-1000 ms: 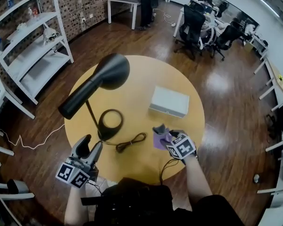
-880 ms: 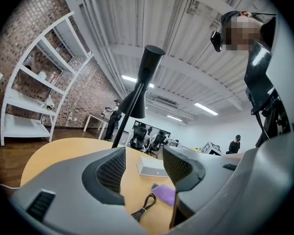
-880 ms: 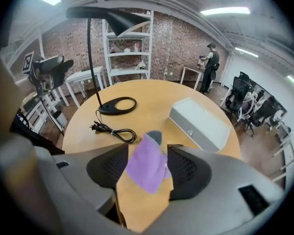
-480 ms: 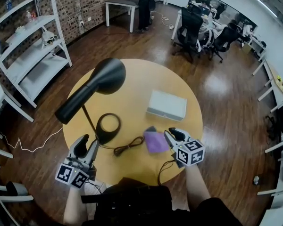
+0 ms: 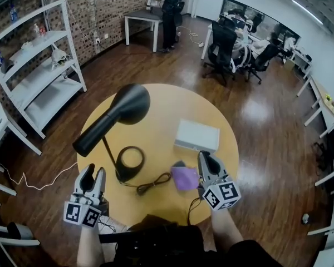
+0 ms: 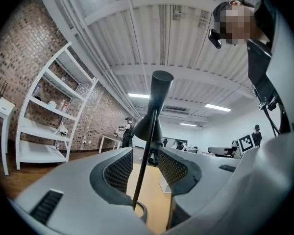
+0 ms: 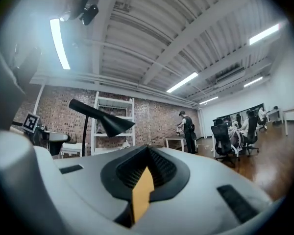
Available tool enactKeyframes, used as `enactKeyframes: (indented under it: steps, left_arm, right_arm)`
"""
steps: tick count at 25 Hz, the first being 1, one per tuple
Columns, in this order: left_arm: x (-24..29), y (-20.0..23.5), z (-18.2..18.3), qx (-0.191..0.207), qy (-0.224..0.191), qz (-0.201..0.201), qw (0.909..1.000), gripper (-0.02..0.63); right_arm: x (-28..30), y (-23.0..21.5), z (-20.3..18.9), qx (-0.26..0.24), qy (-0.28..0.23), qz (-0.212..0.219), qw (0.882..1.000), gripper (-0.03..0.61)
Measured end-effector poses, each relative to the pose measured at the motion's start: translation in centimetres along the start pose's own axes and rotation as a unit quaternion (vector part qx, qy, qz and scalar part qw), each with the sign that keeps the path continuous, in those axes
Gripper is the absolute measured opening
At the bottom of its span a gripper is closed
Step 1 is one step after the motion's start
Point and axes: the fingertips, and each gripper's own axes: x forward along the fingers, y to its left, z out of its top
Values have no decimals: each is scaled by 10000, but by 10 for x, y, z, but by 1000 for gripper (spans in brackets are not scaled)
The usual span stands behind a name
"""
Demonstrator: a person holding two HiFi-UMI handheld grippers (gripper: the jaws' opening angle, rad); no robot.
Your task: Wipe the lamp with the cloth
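Observation:
The black desk lamp (image 5: 128, 105) stands on the round wooden table (image 5: 225, 128), its ring base (image 5: 130, 161) near the front left. A purple cloth (image 5: 184, 178) lies flat on the table, free of both grippers. My right gripper (image 5: 206, 161) hovers just right of the cloth, shut and empty; in the right gripper view its jaws (image 7: 147, 153) meet and the lamp (image 7: 105, 119) shows far left. My left gripper (image 5: 92, 177) is at the front left edge, its jaws closing. In the left gripper view the lamp stem (image 6: 148, 146) shows ahead between the gripper's jaws (image 6: 144, 163), untouched.
A white box (image 5: 197, 136) sits on the table behind the cloth. A dark coiled cable (image 5: 153, 182) lies between the lamp base and the cloth. White shelves (image 5: 36, 65) stand at the left, office chairs (image 5: 228, 35) and a person (image 5: 170, 4) at the back.
The right gripper let go of the cloth, rose and levelled out, and its jaws shut. The cloth now lies flat on the table. The left gripper shifted a little and its jaws narrowed.

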Motion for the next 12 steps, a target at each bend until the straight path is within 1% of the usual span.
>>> enactKeyframes:
  steps: [2,8,12]
  left_arm:
    - [-4,4,-1,-6,-12,51,10000,153]
    - [-14,10,-8,-96,38,154,9998,152]
    - [-19,14,-7,-140,38,196,9997,152]
  right_arm:
    - [-1,0,0,73,-42,-66,9999,2]
    - [4,1,-16,233,169,-144,9995,2]
    - [2,6,-19,257,194,-175,9993,2]
